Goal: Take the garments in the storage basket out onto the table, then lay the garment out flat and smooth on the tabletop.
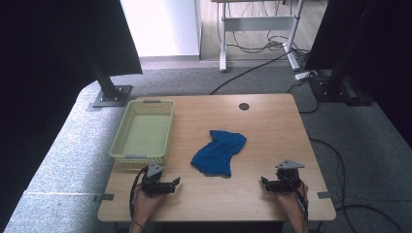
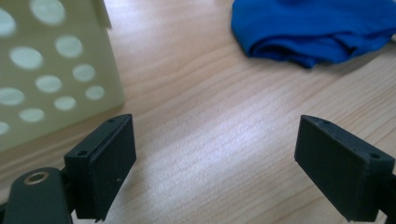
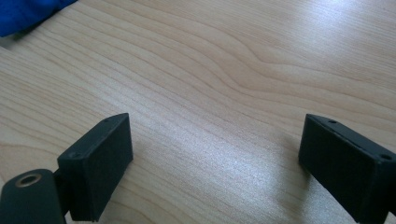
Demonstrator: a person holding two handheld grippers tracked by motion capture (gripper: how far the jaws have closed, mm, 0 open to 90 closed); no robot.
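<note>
A crumpled blue cloth (image 1: 219,152) lies near the middle of the wooden table (image 1: 262,126). A pale yellow perforated basket (image 1: 144,131) stands at the table's left side with nothing in it. My left gripper (image 1: 177,182) rests near the front edge, left of the cloth, jaws wide apart and holding nothing. In the left gripper view the left gripper (image 2: 215,154) faces bare wood, with the cloth (image 2: 317,28) ahead to the right and the basket wall (image 2: 51,70) at left. My right gripper (image 1: 264,181) sits at the front right, open; in its own view the right gripper (image 3: 215,158) hovers over bare wood, a cloth corner (image 3: 28,14) at top left.
A round dark cable hole (image 1: 244,106) marks the table's far edge. Black stand bases (image 1: 111,95) and cables (image 1: 252,46) lie on the grey carpet beyond. A person's hands (image 1: 145,206) come in from the bottom edge.
</note>
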